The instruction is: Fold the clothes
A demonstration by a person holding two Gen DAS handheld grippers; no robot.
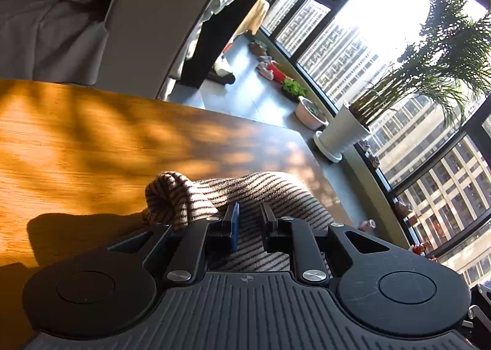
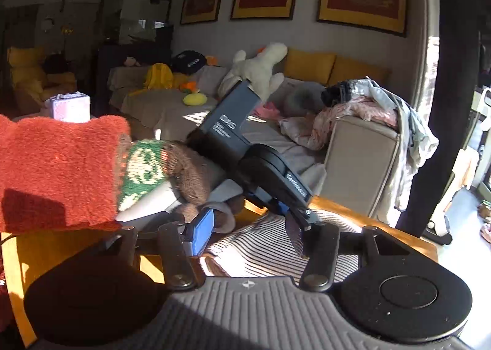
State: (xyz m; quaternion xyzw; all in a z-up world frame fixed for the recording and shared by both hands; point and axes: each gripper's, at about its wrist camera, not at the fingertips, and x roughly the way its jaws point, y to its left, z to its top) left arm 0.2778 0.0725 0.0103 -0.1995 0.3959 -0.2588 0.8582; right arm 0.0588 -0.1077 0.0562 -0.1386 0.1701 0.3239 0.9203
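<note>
A beige knit garment with dark stripes point(image 1: 276, 190) lies bunched on the wooden table point(image 1: 76, 150), one rolled end sticking up at the left. My left gripper point(image 1: 249, 212) is shut on a fold of it, with the fingers narrow and striped cloth between them. In the right wrist view the same garment point(image 2: 260, 248) spreads below my right gripper point(image 2: 250, 235). That gripper hangs open above it, the pads wide apart and touching nothing. A person's orange fuzzy sleeve point(image 2: 61, 172) holds the left gripper's black body point(image 2: 273, 172) just ahead.
The table's far corner point(image 1: 307, 147) drops to a grey floor with a white potted plant point(image 1: 340, 132) by tall windows. Behind the table stands a beige sofa point(image 2: 359, 159) piled with loose clothes point(image 2: 368, 104) and a white plush toy point(image 2: 257, 71).
</note>
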